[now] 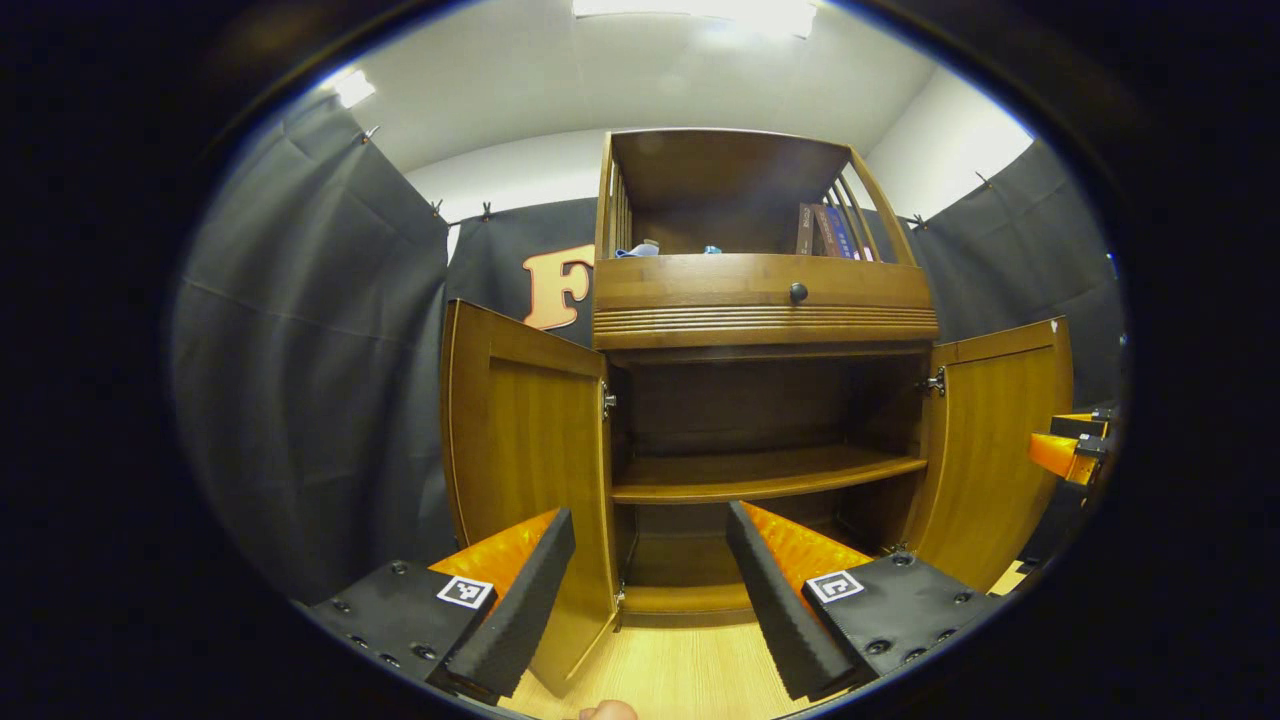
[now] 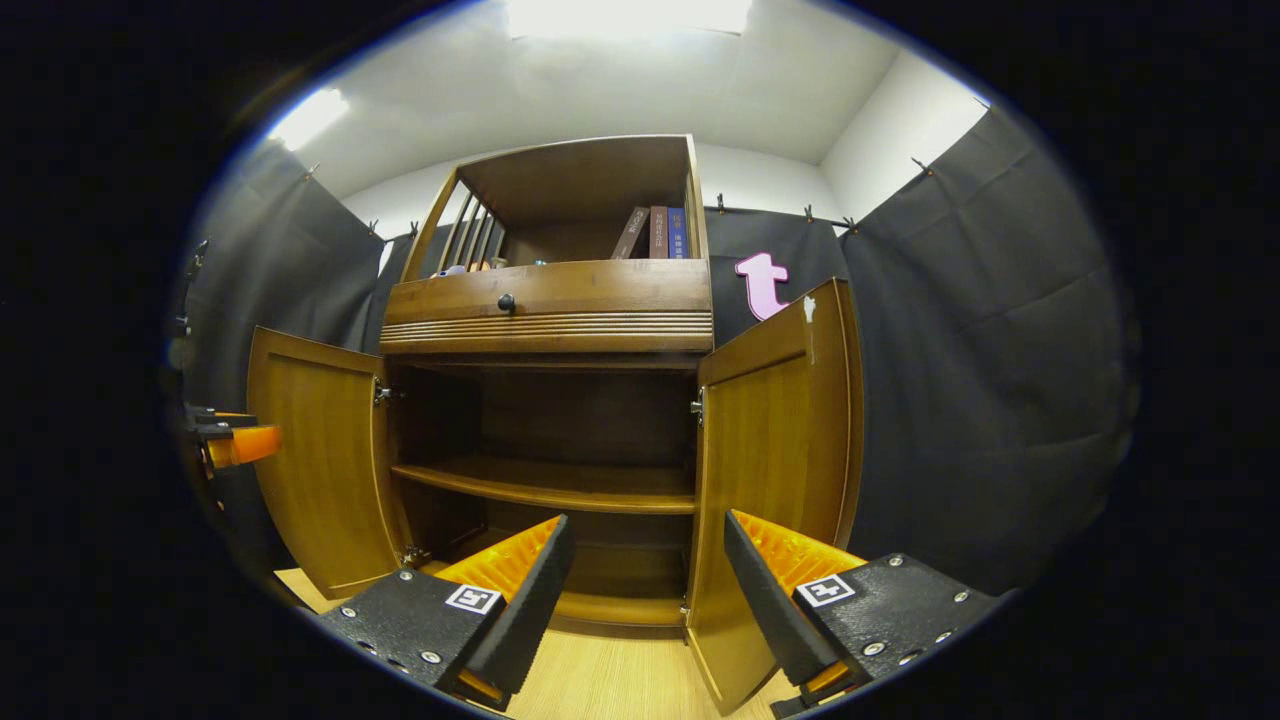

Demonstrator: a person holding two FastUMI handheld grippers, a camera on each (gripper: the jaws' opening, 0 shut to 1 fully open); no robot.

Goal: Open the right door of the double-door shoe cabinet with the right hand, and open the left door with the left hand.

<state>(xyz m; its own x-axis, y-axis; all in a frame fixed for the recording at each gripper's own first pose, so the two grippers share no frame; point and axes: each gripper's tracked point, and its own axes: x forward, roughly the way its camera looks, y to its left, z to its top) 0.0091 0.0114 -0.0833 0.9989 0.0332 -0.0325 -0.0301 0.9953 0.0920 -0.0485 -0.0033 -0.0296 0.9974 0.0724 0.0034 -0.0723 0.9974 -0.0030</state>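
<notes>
Both doors swung wide, so cabinet front is open w/ free way in between them. Left door juts toward near side, its edge between left gripper fingers. Right door likewise sits between right gripper fingers. Inside, shelf splits the space: roomy gap above, lower gap below. Floor in front bare.

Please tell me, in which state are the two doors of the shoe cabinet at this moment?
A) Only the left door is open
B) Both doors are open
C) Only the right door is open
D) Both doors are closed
B: the left door and the right door both stand swung outward, exposing the inner shelf, while both grippers are open and hold nothing.
</notes>
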